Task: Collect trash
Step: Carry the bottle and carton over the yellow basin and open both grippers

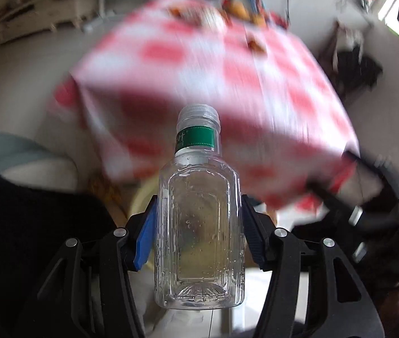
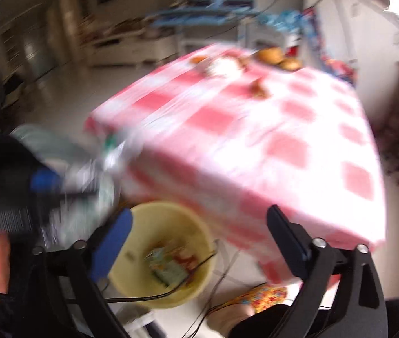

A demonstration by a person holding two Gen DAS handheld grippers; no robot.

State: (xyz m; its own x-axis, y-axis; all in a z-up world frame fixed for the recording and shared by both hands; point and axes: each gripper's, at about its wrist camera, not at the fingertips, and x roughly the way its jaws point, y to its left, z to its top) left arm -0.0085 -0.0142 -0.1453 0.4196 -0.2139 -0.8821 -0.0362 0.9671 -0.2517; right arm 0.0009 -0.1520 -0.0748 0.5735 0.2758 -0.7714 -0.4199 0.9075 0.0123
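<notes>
Left gripper (image 1: 198, 225) is clamped on a clear bottle (image 1: 199, 225), judged light, slick, crushable; mid-body grip suits.

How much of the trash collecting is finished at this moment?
Done: some wrappers already lie in the yellow bucket. In hand: the left gripper holds a clear bottle; the right gripper is open and empty. Left: small blurred items on the checkered table.
</notes>
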